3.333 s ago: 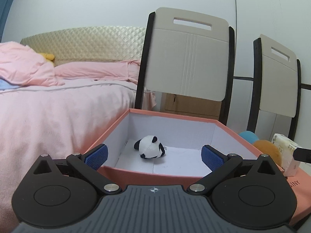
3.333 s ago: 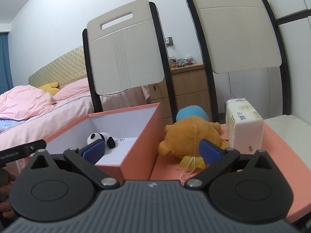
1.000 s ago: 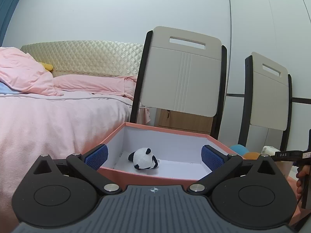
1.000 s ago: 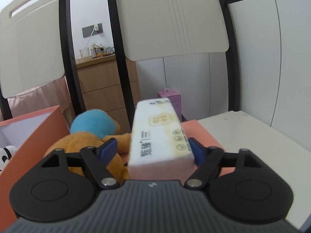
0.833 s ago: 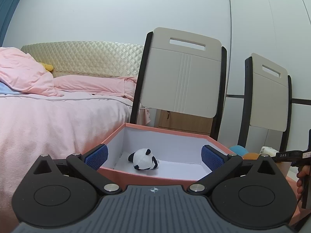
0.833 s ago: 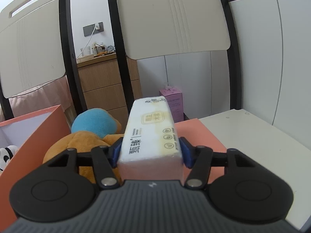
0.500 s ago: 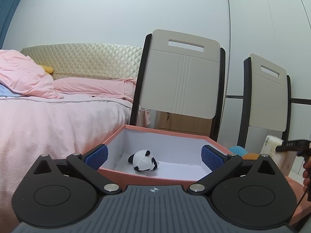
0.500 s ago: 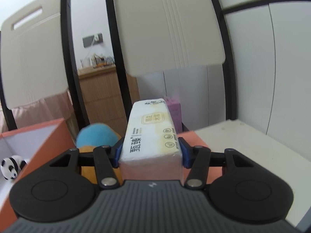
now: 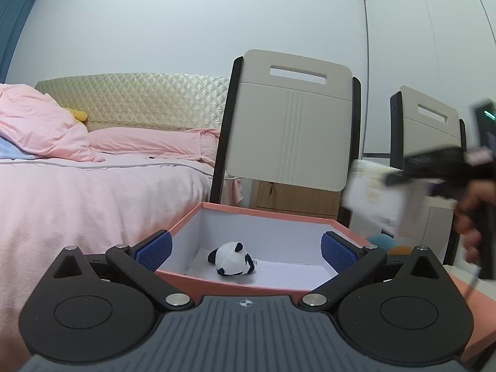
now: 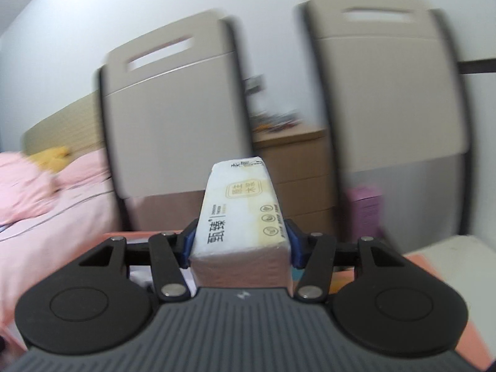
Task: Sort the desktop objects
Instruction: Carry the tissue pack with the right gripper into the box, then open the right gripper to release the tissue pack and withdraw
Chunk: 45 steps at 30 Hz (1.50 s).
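Right hand-held gripper (image 10: 240, 243): blue pads clamped on both sides of a white tissue pack (image 10: 241, 214), pack pointing forward along the fingers, held in the air. Background in the right wrist view is motion-blurred. From the left wrist view, the same pack (image 9: 375, 197) appears blurred, above and to the right of the orange box (image 9: 248, 285).

Left hand-held gripper (image 9: 245, 249): jaws spread wide, nothing between them, positioned at the box's near rim. Panda plush (image 9: 231, 259) lies on the white box floor. Blue plush (image 9: 383, 241) and orange plush (image 9: 400, 249) sit just past the box's right wall. Two chairs stand behind; pink bed (image 9: 77, 192) at left.
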{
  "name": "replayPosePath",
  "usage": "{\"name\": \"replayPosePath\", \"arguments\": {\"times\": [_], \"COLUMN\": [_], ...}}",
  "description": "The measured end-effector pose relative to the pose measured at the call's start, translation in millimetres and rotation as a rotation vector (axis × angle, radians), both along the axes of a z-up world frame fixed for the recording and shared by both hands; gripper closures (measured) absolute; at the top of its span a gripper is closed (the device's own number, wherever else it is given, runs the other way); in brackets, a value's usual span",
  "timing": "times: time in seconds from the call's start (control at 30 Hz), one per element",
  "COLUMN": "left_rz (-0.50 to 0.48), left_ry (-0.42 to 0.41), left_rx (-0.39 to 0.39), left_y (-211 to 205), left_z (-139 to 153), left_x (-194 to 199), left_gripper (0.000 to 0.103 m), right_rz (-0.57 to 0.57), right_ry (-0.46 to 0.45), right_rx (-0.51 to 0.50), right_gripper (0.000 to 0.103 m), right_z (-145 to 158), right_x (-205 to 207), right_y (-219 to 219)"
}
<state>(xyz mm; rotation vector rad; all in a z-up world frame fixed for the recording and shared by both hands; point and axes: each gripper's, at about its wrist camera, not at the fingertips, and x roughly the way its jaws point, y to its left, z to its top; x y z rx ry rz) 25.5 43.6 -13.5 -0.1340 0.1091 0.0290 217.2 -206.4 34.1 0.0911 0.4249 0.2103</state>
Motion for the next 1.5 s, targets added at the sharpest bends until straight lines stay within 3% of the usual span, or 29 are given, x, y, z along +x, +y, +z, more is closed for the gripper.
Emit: {"name": "replayPosePath", "arguments": {"times": [0.2,0.33,0.5,0.63,0.93,1.0,1.1,1.13,1.3,1.5], "left_rz": [-0.012,-0.025,-0.009,-0.015,-0.029,-0.030,-0.036,-0.037,-0.044,-0.057], "left_ry": [0.012,0.015,0.027,0.042,0.053,0.054,0.054,0.053,0.049,0.039], "left_rx": [-0.042,-0.077,-0.066,-0.064,-0.044,-0.040,-0.035,-0.035,-0.028,0.004], "left_y": [6.8,15.0,17.1,17.2,14.5,13.8,13.2,13.4,12.2,5.7], "left_z": [0.8,2.2,-0.5,-1.4,-3.0,-3.4,-3.6,-3.5,-2.7,-2.5], "left_x": [1.1,0.5,5.2,7.1,8.3,8.4,9.0,9.0,7.4,4.5], "left_gripper": [0.000,0.000,0.000,0.000,0.000,0.000,0.000,0.000,0.000,0.000], "right_rz": [0.189,0.205,0.195,0.179,0.173,0.173,0.167,0.174,0.186,0.157], "right_ry": [0.126,0.231,0.322,0.304,0.428,0.427,0.397,0.379,0.271,0.117], "right_rx": [-0.020,-0.120,-0.179,-0.214,-0.122,-0.115,-0.093,-0.089,-0.036,0.025], "right_gripper": [0.047,0.047,0.047,0.047,0.043,0.040,0.016,0.013,0.008,0.007], "right_z": [19.9,-4.1,-41.4,-54.9,-81.0,-79.6,-70.0,-63.9,-26.3,14.6], "right_x": [37.9,72.0,94.4,105.7,118.6,117.3,111.8,108.2,83.8,22.4], "right_y": [80.0,123.6,139.0,142.0,120.4,117.1,110.4,108.2,91.3,51.1]}}
